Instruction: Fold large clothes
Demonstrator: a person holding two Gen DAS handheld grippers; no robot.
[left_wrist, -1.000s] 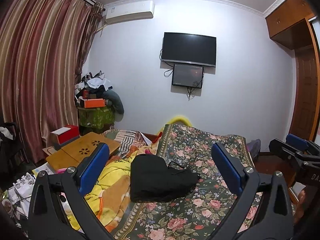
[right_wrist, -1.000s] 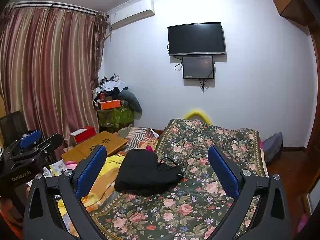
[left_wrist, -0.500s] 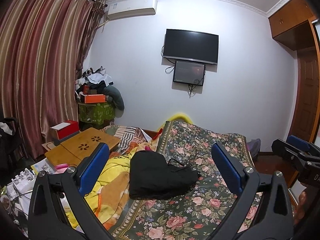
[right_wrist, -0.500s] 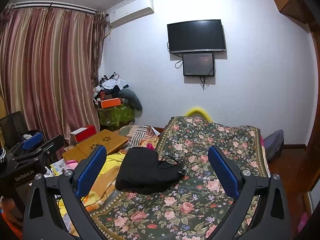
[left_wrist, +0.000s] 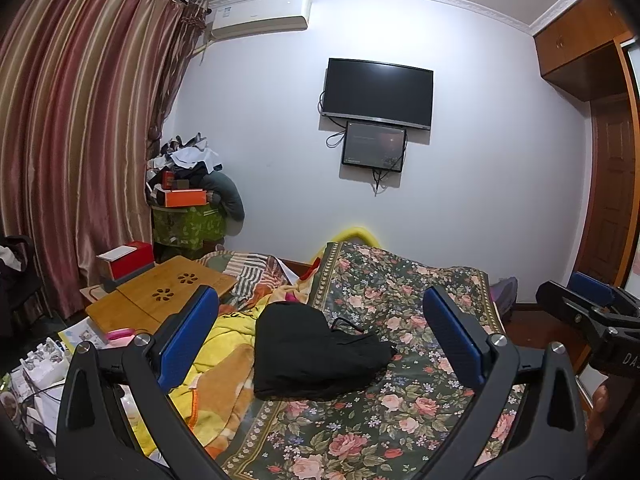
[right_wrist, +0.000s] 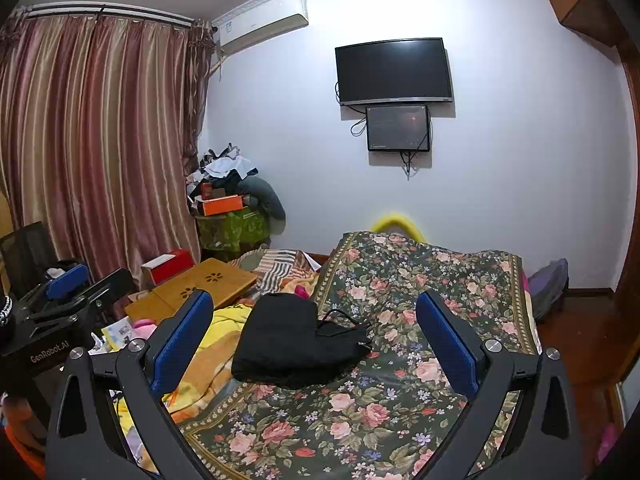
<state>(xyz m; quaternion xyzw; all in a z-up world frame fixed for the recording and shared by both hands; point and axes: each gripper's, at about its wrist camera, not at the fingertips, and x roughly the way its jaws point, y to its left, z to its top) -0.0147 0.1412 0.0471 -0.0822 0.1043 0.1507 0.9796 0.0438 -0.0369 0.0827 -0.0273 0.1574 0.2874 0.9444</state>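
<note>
A black garment (left_wrist: pixel 312 352) lies bunched in a compact heap on the floral bedspread (left_wrist: pixel 404 304), with a thin black cord on top of it; it also shows in the right wrist view (right_wrist: pixel 292 340). My left gripper (left_wrist: pixel 320 340) is open and empty, held well above and short of the garment. My right gripper (right_wrist: pixel 314 340) is open and empty too, held back from the garment. The right gripper shows at the right edge of the left wrist view (left_wrist: pixel 596 312), and the left gripper shows at the left edge of the right wrist view (right_wrist: pixel 68 292).
A yellow and orange blanket (left_wrist: pixel 224 364) lies left of the garment. A wooden lap desk (left_wrist: pixel 160 300) and a red box (left_wrist: pixel 132 256) stand further left. Clutter piles against the curtain (left_wrist: pixel 72 140). A TV (left_wrist: pixel 376 92) hangs on the far wall. A door (left_wrist: pixel 612 200) is at right.
Both grippers have tilted slightly, so the room sits a little lower in view. The garment has not moved and both grippers stay open.
</note>
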